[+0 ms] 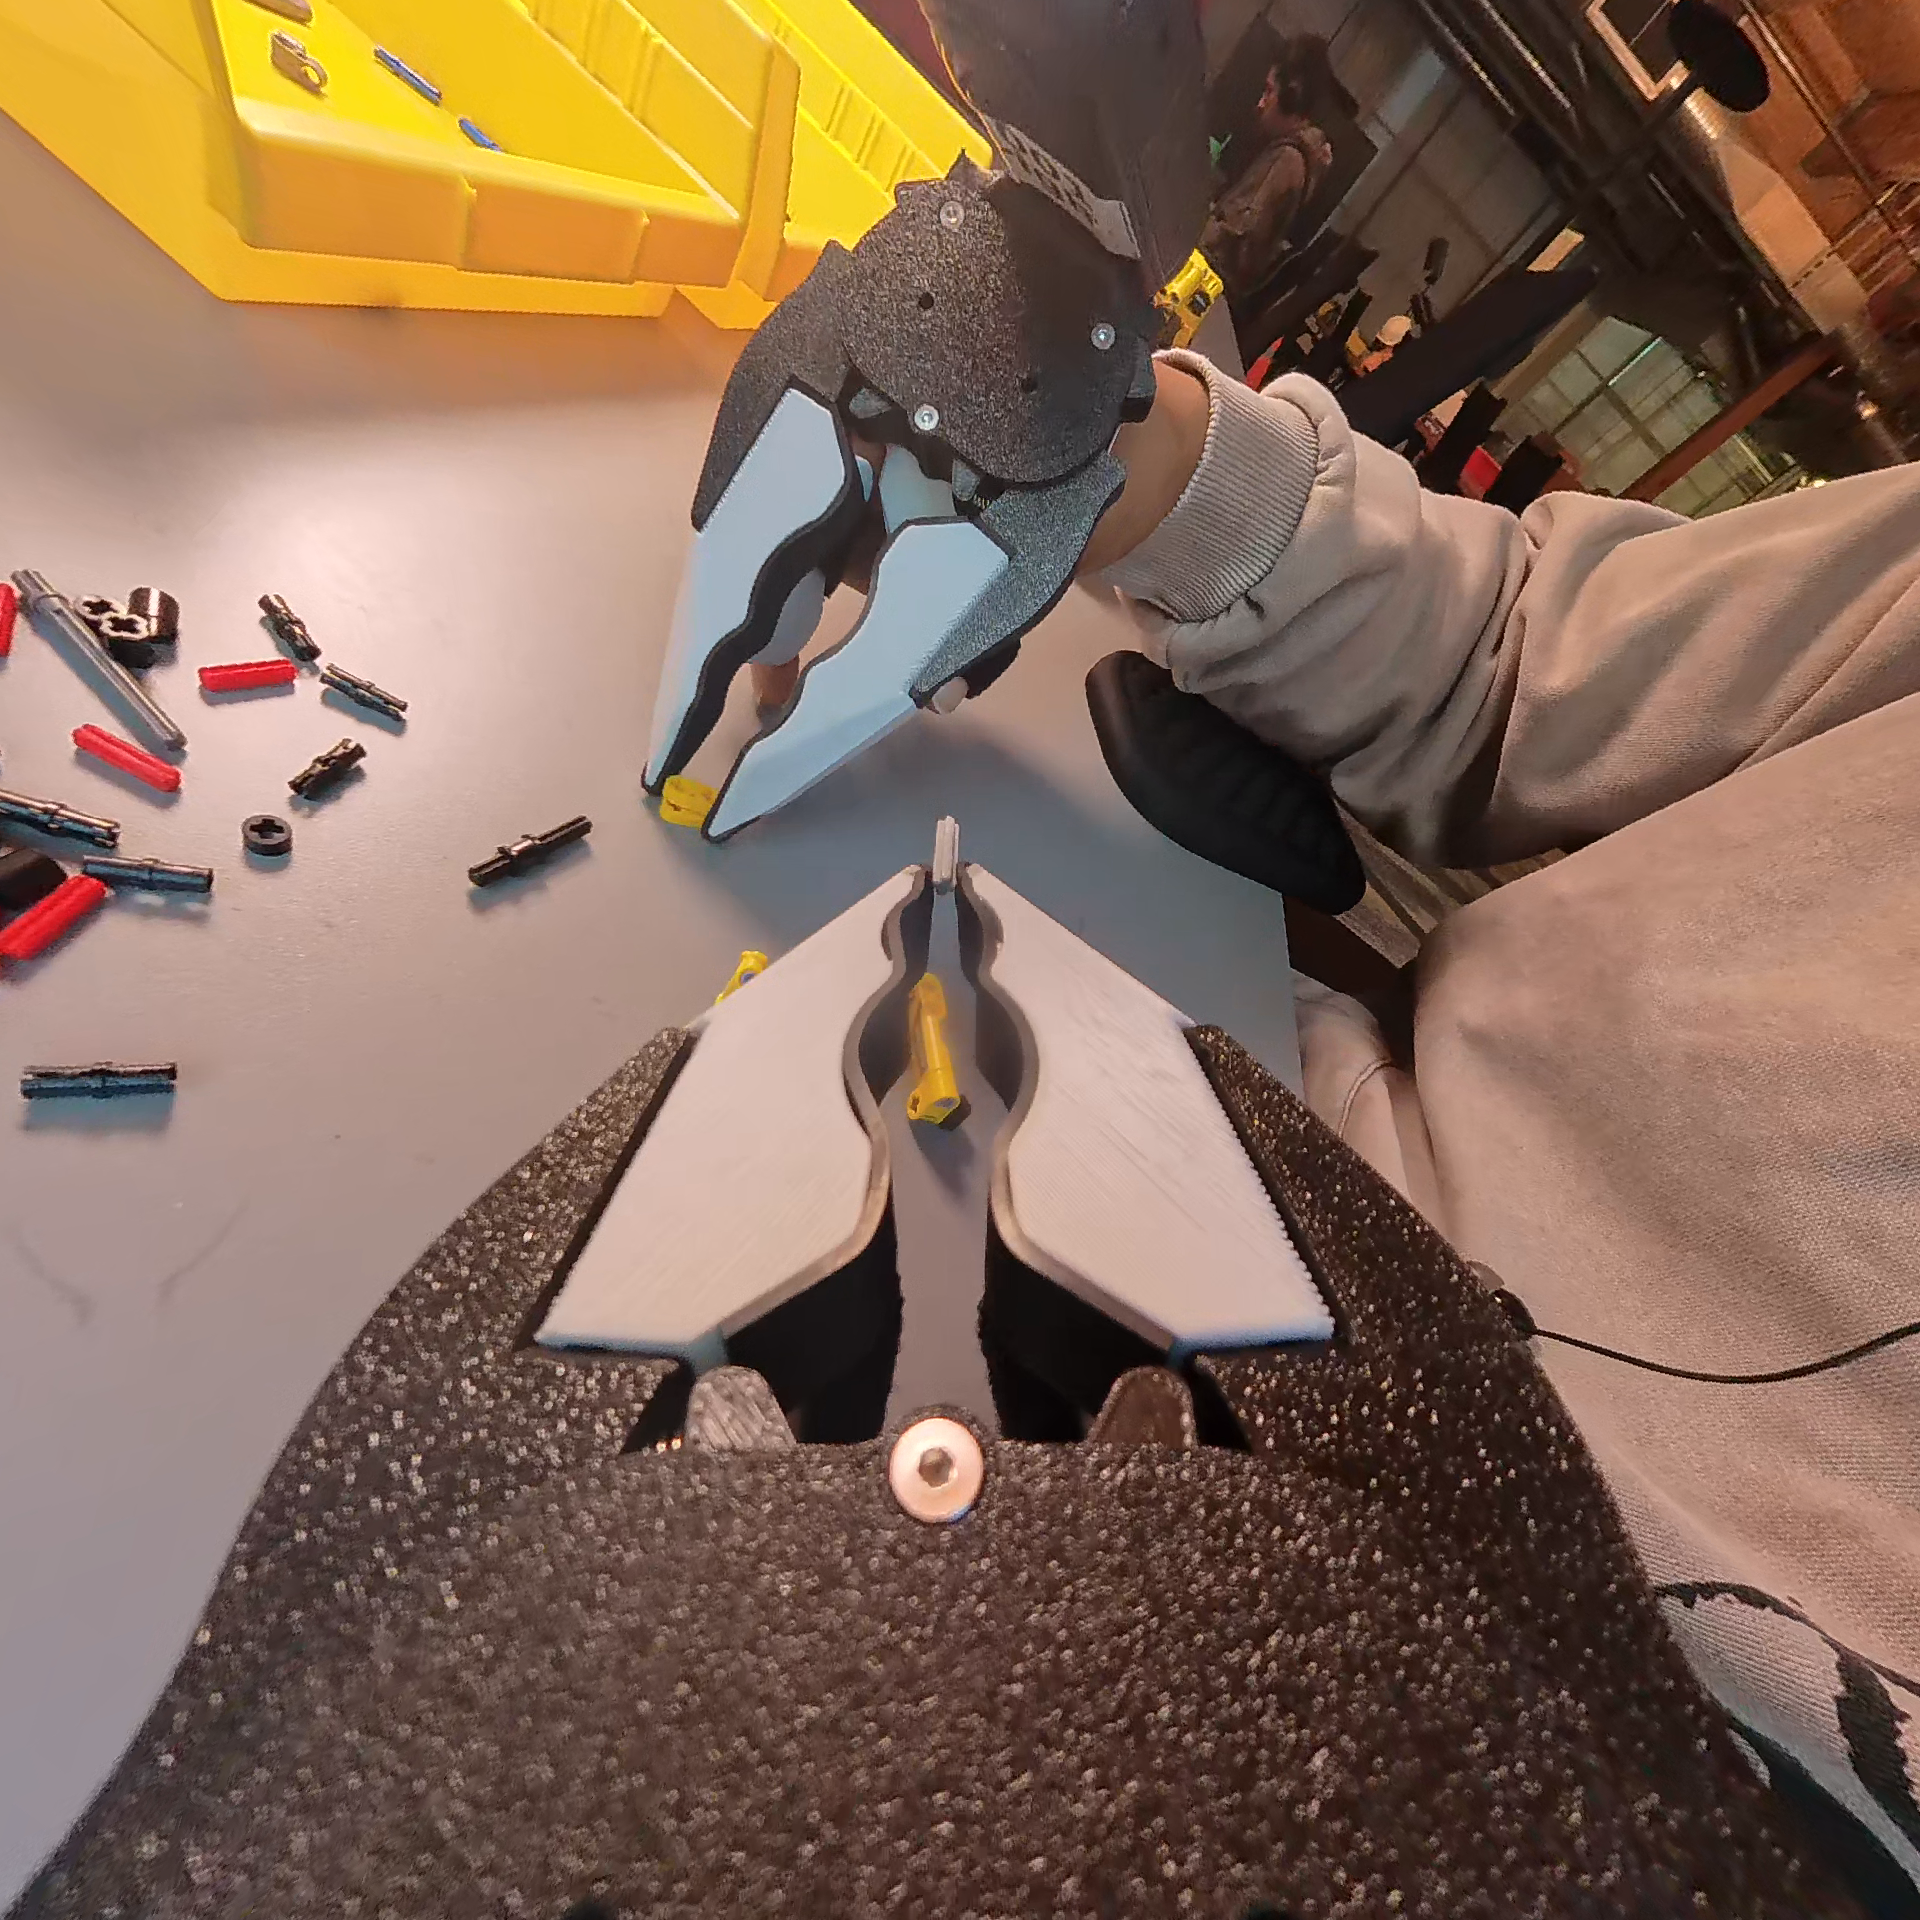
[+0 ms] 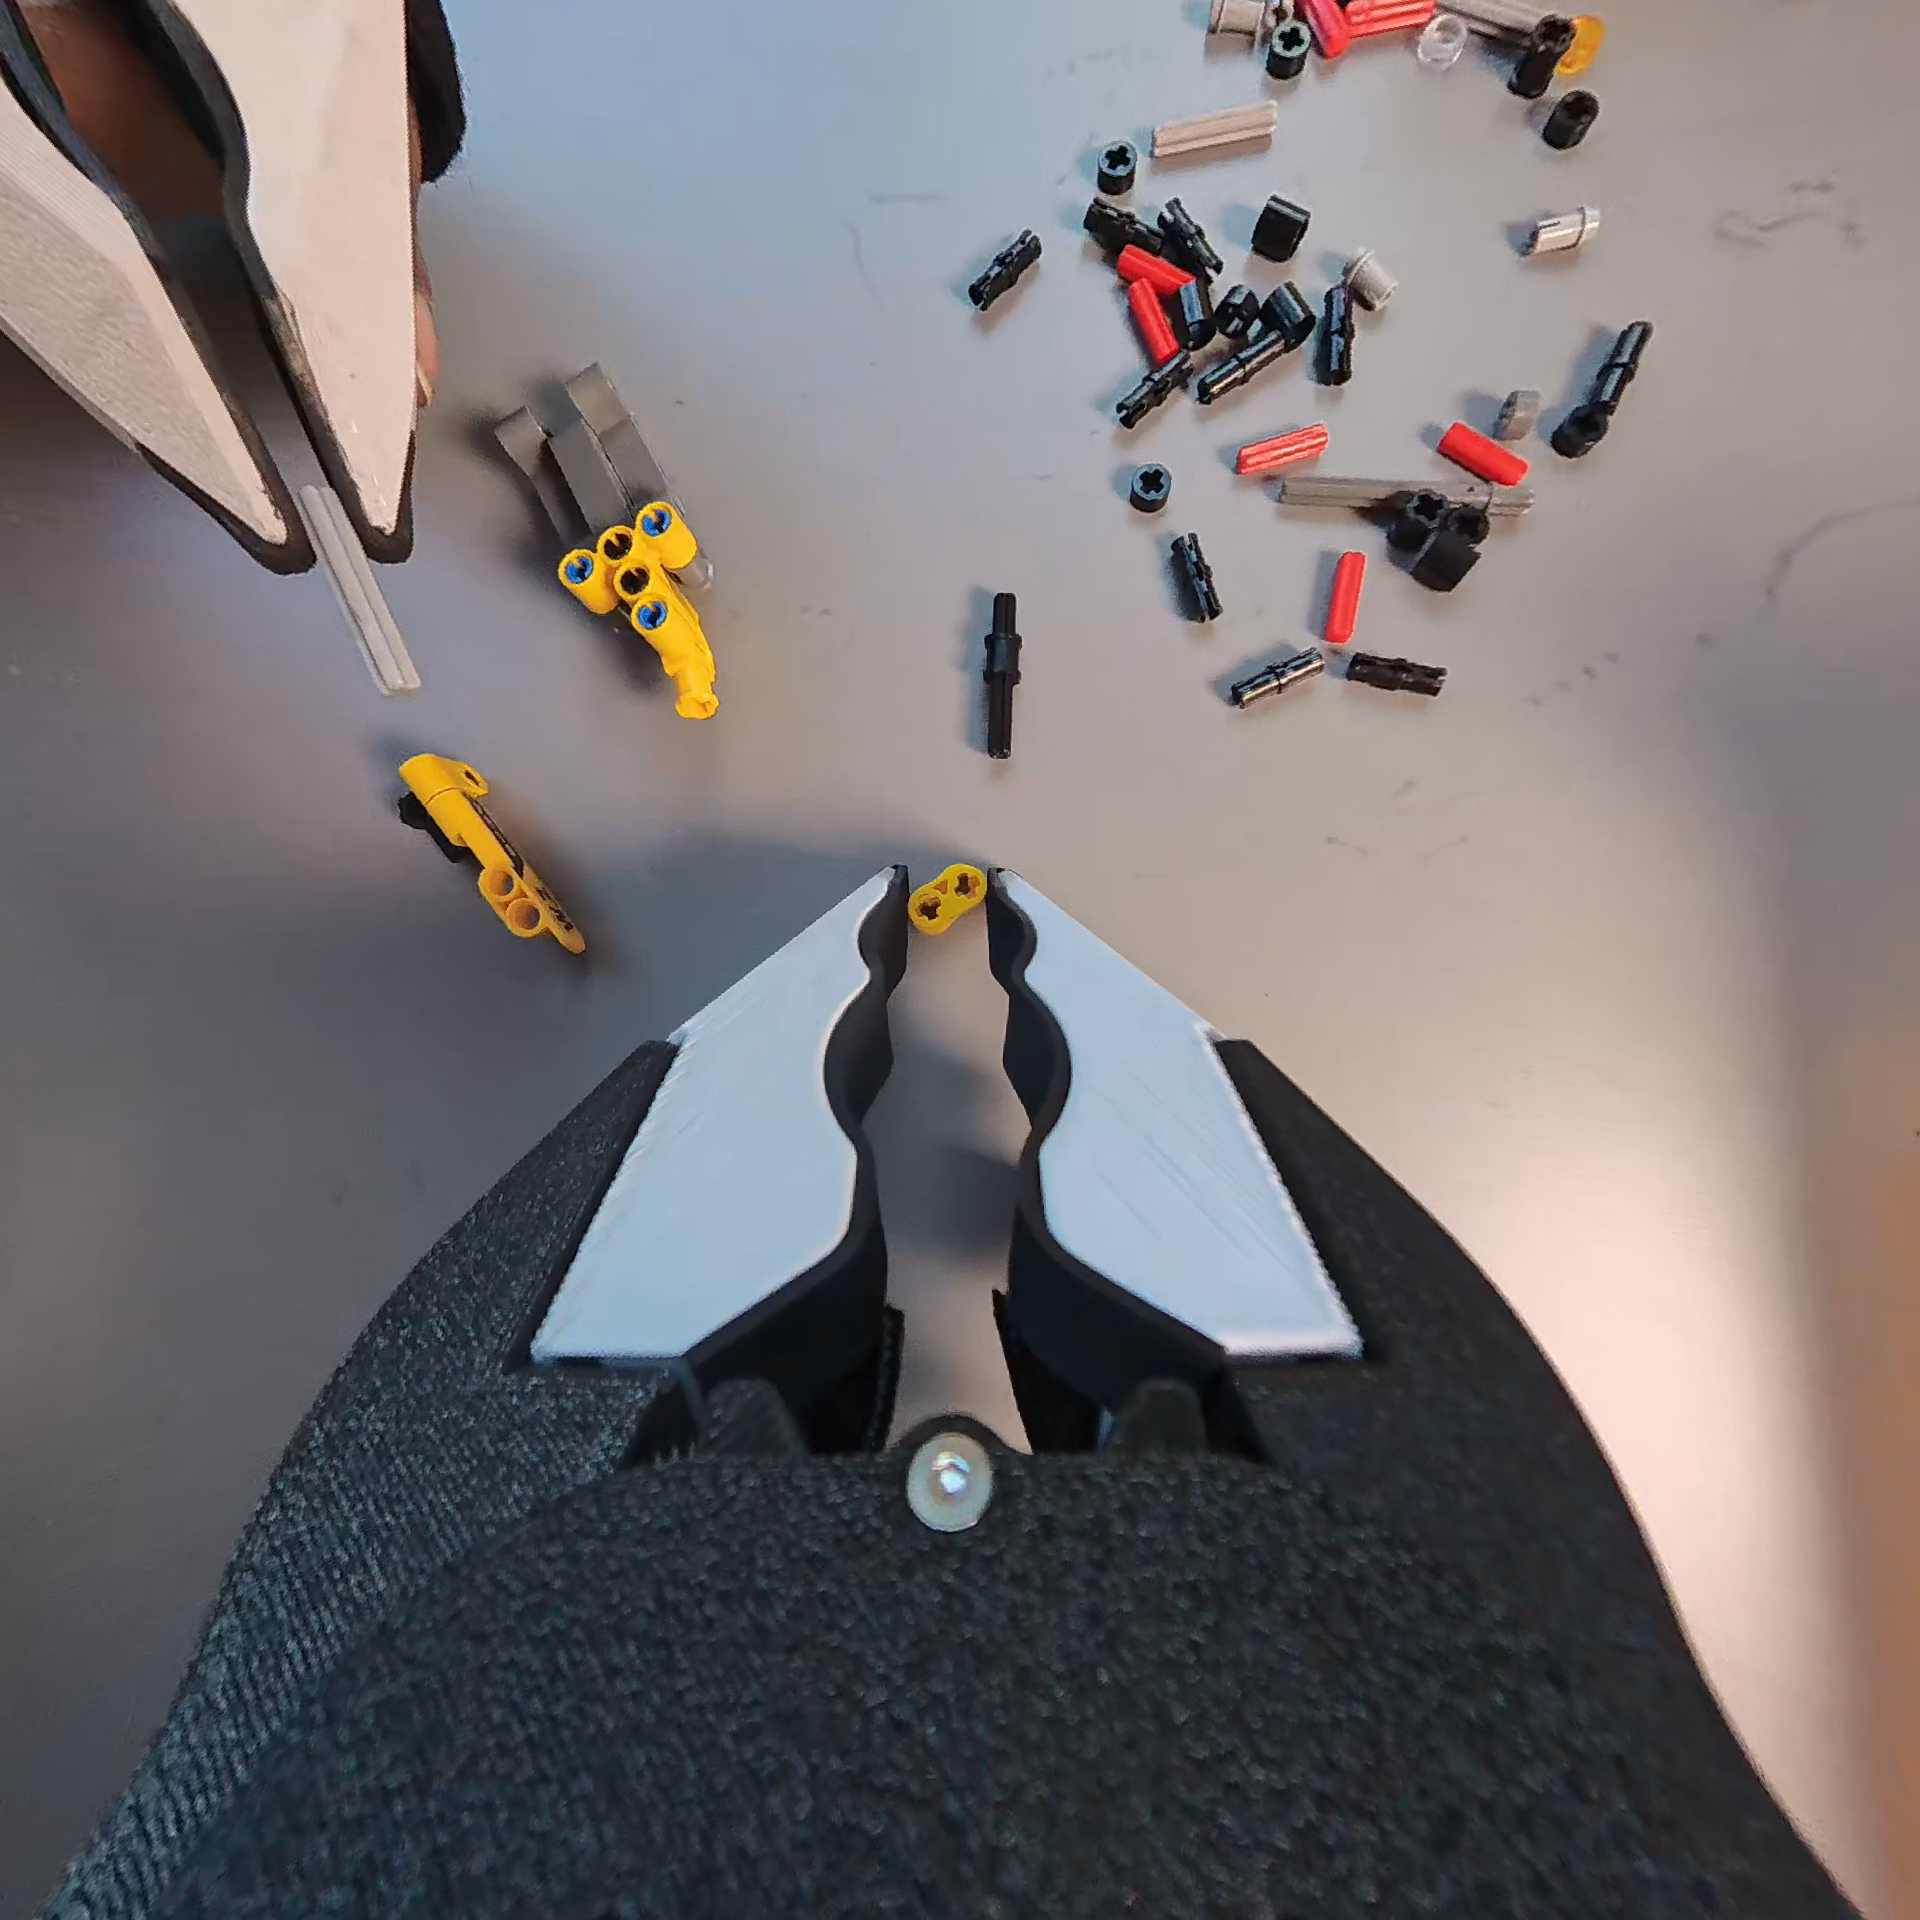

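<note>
on the grey table (image 2: 727,156), the left gripper (image 1: 943,871) pinches a thin grey axle (image 1: 944,844); the right gripper (image 2: 945,883) straddles a small yellow connector (image 2: 945,898), seemingly untouched, fingers parted.

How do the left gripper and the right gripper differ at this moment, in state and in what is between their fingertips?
The left gripper is shut on a thin grey axle that sticks out past its tips; the right gripper is open, with a small yellow connector lying on the table between its tips. The left one appears raised; the right one's tips are down at the table. Both have pale fingers in black bodies.
</note>
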`<action>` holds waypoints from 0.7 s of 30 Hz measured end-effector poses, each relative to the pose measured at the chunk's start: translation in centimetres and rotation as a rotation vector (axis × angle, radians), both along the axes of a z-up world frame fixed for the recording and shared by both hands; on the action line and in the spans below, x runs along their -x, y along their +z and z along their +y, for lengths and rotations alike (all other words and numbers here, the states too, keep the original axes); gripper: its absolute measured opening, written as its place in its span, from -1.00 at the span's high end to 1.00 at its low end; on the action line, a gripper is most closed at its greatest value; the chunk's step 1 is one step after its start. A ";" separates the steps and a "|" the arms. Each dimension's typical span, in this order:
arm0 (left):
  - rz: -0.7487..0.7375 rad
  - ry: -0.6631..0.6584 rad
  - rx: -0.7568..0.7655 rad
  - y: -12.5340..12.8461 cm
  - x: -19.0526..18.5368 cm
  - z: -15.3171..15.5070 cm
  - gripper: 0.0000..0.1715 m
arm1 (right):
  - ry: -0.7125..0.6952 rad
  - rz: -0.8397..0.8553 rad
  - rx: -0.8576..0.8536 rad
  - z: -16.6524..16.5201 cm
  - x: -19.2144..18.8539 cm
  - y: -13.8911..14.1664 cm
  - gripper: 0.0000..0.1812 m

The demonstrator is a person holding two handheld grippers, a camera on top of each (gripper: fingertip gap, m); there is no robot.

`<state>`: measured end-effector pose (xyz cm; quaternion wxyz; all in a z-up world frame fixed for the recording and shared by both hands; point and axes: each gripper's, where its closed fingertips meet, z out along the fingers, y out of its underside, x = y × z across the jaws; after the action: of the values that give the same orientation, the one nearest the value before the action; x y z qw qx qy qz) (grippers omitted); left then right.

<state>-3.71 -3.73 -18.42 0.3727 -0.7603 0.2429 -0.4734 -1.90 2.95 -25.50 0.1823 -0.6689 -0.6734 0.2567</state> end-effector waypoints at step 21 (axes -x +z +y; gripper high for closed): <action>0.002 -0.021 0.007 0.0 -0.3 -0.4 0.95 | -0.300 -0.024 -0.034 -0.2 -0.1 -0.1 0.80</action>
<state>-3.41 -4.12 -18.42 0.3648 -0.7594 0.2494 -0.4775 -1.79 2.75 -25.60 0.2218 -0.7619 -0.5721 0.2074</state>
